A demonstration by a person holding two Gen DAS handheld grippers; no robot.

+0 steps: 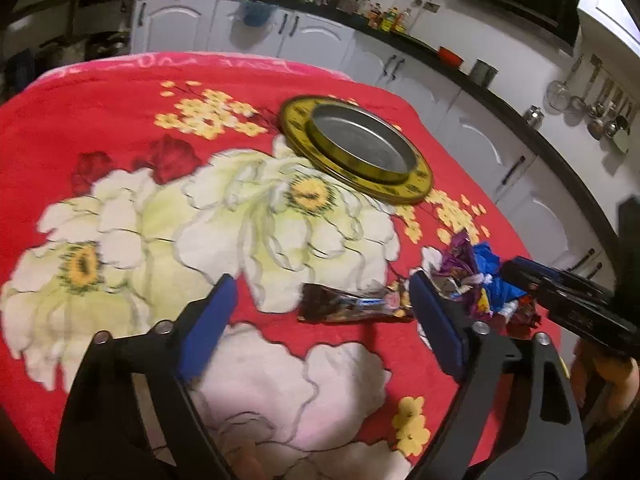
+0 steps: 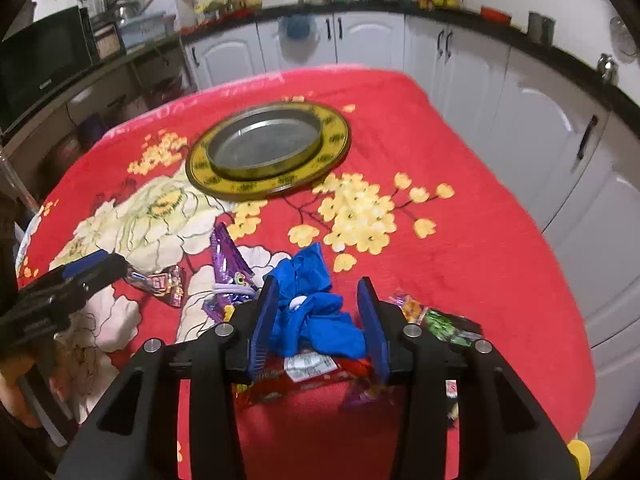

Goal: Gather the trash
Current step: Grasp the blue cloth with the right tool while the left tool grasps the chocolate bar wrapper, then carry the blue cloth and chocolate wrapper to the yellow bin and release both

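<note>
A: Right wrist view: your right tool [image 2: 316, 320] is spread, its pads either side of the crumpled blue wrapper [image 2: 316, 312]. Can't tell if they touch it yet. Lined up to pinch, I'd say.

B: And the left?

A: Left tool [image 1: 320, 320] is spread wide too, holding nothing. A dark brown wrapper [image 1: 352, 306] lies flat between its fingers, so that looks like your next pick on that side.

B: Where does the trash go?

A: Probably the round tin tray [image 2: 268, 148] with the yellow rim, well apart from the pile, mid-desk on the red floral cloth [image 2: 460, 240]. It looks bare inside.

B: Anything one camera misses?

A: Right wrist shows wrappers the left can't: a green one [image 2: 452, 324] just right of your tool, a red one [image 2: 320, 372] under the blue, a purple one [image 2: 228, 256] to the left. Left wrist shows the brown wrapper's full length; on the right view your left tool covers part of it.
</note>
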